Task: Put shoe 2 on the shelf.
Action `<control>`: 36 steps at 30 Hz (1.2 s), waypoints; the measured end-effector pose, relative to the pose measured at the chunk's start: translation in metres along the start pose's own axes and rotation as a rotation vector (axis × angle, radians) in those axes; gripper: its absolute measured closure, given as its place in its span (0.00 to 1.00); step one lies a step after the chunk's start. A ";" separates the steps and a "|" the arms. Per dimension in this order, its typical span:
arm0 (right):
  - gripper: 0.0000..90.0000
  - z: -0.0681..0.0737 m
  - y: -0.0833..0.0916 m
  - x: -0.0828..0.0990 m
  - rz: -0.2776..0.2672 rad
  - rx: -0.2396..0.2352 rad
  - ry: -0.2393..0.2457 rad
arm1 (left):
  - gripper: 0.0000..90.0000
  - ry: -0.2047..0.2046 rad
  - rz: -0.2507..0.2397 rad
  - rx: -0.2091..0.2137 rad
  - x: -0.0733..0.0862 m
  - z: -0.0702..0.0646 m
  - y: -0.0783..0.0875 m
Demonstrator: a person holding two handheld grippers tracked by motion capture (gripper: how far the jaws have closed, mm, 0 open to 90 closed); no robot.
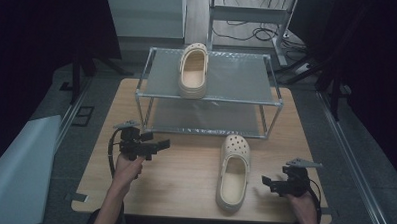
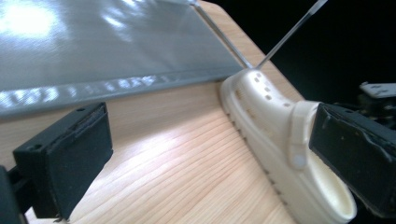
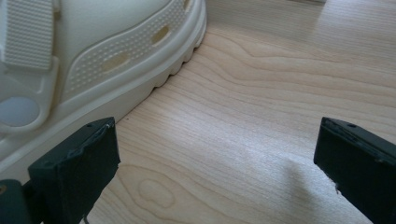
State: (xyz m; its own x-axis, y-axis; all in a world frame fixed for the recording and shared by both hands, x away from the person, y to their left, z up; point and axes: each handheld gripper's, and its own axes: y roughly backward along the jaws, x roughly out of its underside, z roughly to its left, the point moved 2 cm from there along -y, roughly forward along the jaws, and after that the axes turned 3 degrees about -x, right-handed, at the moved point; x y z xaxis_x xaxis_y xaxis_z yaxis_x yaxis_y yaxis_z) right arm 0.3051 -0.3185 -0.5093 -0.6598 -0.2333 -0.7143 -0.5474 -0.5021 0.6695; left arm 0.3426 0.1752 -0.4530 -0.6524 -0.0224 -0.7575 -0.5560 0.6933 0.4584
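Note:
A cream clog (image 1: 233, 172) lies on the wooden table (image 1: 184, 171), toe toward the rack. Its side (image 2: 275, 126) is seen from the left gripper view and its sole edge (image 3: 116, 60) from the right gripper view. A second cream clog (image 1: 193, 70) stands on the top shelf of the metal rack (image 1: 238, 76). My left gripper (image 1: 160, 143) is open, held left of the table clog and pointing at it. My right gripper (image 1: 267, 182) is open, close to the clog's right side near the heel. Both hold nothing.
The two-tier rack's lower shelf (image 1: 206, 117) is bare and its front rail (image 2: 116, 86) runs just beyond the left gripper. Bare table lies between the grippers and the front edge. A pale sheet (image 1: 14, 165) sits off the table's left.

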 end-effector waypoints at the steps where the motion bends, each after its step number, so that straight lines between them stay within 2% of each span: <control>1: 0.00 0.001 0.000 0.000 0.002 -0.003 0.001 | 0.00 -0.005 -0.003 -0.010 0.003 0.001 0.000; 3: 0.00 0.002 0.000 0.000 0.004 -0.008 -0.001 | 0.00 -0.024 0.001 -0.028 0.009 0.002 0.000; 9: 0.00 0.005 -0.002 0.001 0.012 -0.013 0.004 | 0.00 -0.095 0.015 -0.120 0.030 0.004 -0.002; 11: 0.00 0.007 -0.002 0.001 0.014 -0.013 0.013 | 0.00 -0.128 0.036 -0.160 0.039 0.004 -0.004; 14: 0.00 0.009 -0.003 0.001 0.028 -0.015 0.020 | 0.00 -0.154 0.074 -0.213 0.048 0.006 -0.007; 17: 0.00 0.010 -0.003 0.001 0.031 -0.014 0.023 | 0.00 -0.211 0.110 -0.282 0.054 0.006 -0.010; 21: 0.00 0.015 -0.001 0.000 0.023 -0.015 0.030 | 0.00 -0.247 0.131 -0.330 0.060 0.007 -0.012; 25: 0.00 0.021 -0.002 -0.002 0.024 -0.032 0.038 | 0.00 -0.267 0.162 -0.351 0.065 0.008 -0.016; 36: 0.00 0.044 0.006 -0.012 0.015 -0.079 0.077 | 0.00 -0.274 0.164 -0.364 0.065 0.009 -0.016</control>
State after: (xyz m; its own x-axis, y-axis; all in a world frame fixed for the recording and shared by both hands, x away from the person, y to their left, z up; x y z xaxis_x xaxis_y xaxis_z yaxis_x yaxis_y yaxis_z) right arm 0.2871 -0.2824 -0.4877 -0.6242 -0.3031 -0.7201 -0.4936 -0.5614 0.6642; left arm 0.3140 0.1694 -0.5138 -0.6139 0.2911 -0.7337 -0.6330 0.3737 0.6780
